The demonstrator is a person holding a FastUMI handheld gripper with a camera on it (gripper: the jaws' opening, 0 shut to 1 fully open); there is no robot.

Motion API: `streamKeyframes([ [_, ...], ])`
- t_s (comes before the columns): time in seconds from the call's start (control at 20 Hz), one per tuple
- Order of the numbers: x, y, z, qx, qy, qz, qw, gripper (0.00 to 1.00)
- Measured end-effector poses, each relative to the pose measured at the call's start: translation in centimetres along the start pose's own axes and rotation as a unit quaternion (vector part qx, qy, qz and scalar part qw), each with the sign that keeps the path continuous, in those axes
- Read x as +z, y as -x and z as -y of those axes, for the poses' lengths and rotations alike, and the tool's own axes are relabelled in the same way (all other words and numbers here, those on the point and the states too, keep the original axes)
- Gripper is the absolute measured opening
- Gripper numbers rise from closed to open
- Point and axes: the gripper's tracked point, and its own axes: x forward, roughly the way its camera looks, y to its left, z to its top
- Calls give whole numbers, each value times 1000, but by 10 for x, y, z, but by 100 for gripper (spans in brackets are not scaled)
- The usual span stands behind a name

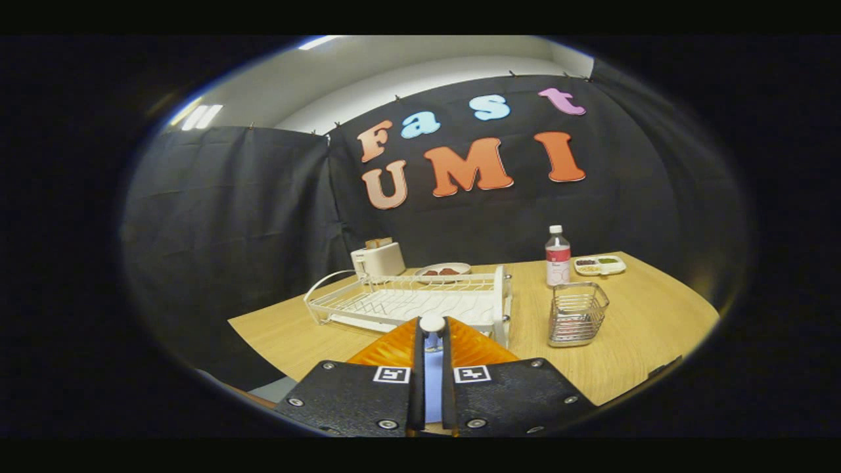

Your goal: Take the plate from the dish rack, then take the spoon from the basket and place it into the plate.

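1. The gripper [432, 341] pinches the spoon [432, 323]: both fingers press on its pale blue handle, and its white end pokes up at the fingertips.
2. The orange plate [401, 351] lies on the desk [650, 328] right under the fingers, in front of the rack [407, 302]. The wire basket [577, 314] stands to the right of the rack, apart from it, and looks empty.
3. Judged from this, the plate is out of the rack and the spoon is out of the basket; only the setting-down is left.
4. Risk: the spoon hangs over the plate's middle or its near side, I cannot tell which. Let go too high, it may bounce off the ribbed surface onto the desk.
5. Risk: the grip is on a thin handle, so the spoon may swing or slip as the gripper tilts.
6. Risk: pressing down too far would push the fingers into the plate and shove it toward the rack.
7. The bottle [557, 257], toaster [378, 259] and food tray [599, 265] stand well beyond, out of harm's way.
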Motion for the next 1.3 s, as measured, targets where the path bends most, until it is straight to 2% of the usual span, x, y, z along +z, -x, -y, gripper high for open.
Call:
streamKeyframes([
  [0.4,-28,-12,7,0,-17,-27,999,11],
  [0.5,-34,-11,12,-7,-13,-37,999,14],
  [0.85,-16,-12,17,-13,5,-16,1000,39],
  [1.15,31,-11,30,-64,58,57,995,65],
  [1.3,57,-5,38,-93,74,98,988,74],
])
